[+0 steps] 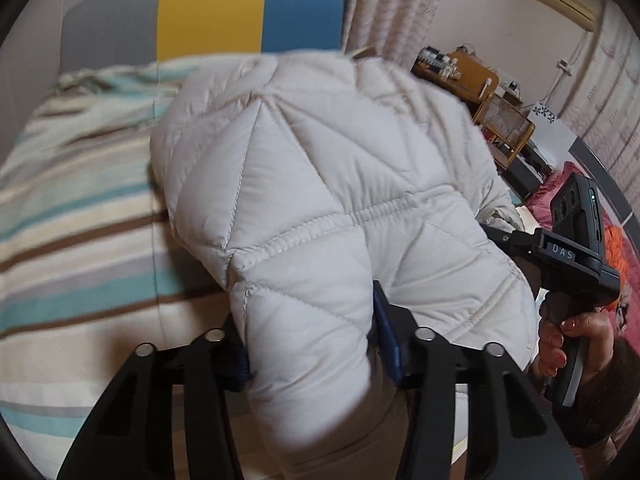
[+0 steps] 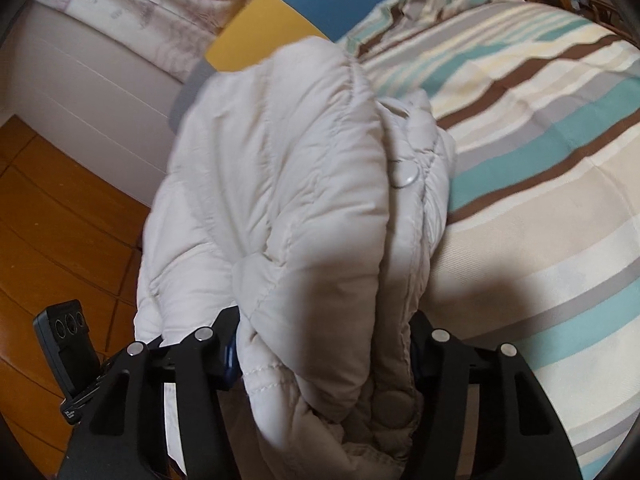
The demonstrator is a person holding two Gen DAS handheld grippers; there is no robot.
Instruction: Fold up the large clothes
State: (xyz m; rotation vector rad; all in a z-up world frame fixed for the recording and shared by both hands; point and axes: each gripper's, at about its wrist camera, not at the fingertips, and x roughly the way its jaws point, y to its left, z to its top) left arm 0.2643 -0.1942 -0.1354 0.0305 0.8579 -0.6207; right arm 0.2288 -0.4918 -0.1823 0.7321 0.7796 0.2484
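Note:
A white quilted puffer jacket (image 1: 320, 168) hangs bunched above the striped bed. In the left wrist view my left gripper (image 1: 314, 346) is shut on a thick fold of it, and the blue pads (image 1: 386, 332) press into the fabric from both sides. The right gripper's body (image 1: 568, 252) shows at the right edge, held by a hand (image 1: 568, 340); its fingertips are hidden behind the jacket. In the right wrist view my right gripper (image 2: 322, 354) is shut on the jacket (image 2: 280, 184) at its snap-button edge (image 2: 406, 174). Part of the left gripper's body (image 2: 64, 340) shows at lower left.
Bedding (image 1: 80, 216) with teal, brown and cream stripes lies under the jacket. A grey, yellow and blue panel (image 1: 212, 12) stands at the bed's far end. Wooden floor (image 2: 60, 208) runs beside the bed. Cluttered shelves (image 1: 500, 112) and a red blanket (image 1: 560, 196) are at the right.

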